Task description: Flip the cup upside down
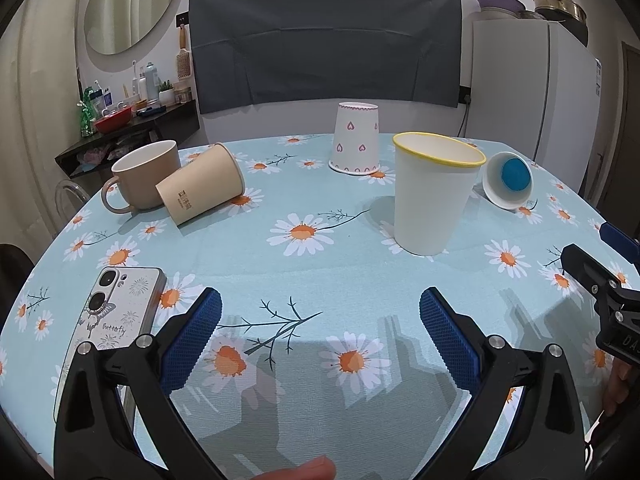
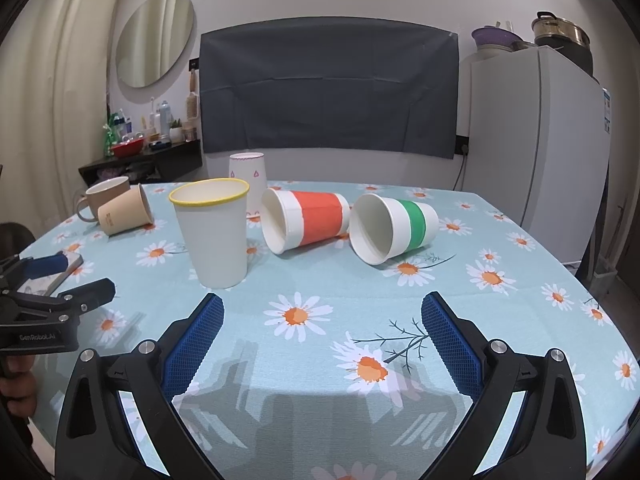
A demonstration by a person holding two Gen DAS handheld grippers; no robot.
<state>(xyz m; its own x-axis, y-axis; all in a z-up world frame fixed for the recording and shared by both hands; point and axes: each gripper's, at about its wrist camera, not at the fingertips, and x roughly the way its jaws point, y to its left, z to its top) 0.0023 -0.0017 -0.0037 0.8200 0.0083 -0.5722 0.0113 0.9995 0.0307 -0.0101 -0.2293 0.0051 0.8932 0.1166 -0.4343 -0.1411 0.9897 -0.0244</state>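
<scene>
- You are holding your left gripper (image 1: 320,316) and right gripper (image 2: 322,320) above the daisy tablecloth (image 2: 320,360), both with jaws spread apart, gripping nothing.
- The yellow-rimmed cup (image 2: 214,232) is standing upright just ahead, open and empty.
- Beyond it, the red-banded cup (image 2: 306,220) and green-banded cup (image 2: 394,226) are lying on their sides, empty.
- The heart-print cup (image 1: 355,138) is already sitting upside down.

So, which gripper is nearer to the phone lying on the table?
Left. The left gripper hangs open just beside the phone, which lies at its left finger. The right gripper, also open, is farther off, past the left one.
</scene>
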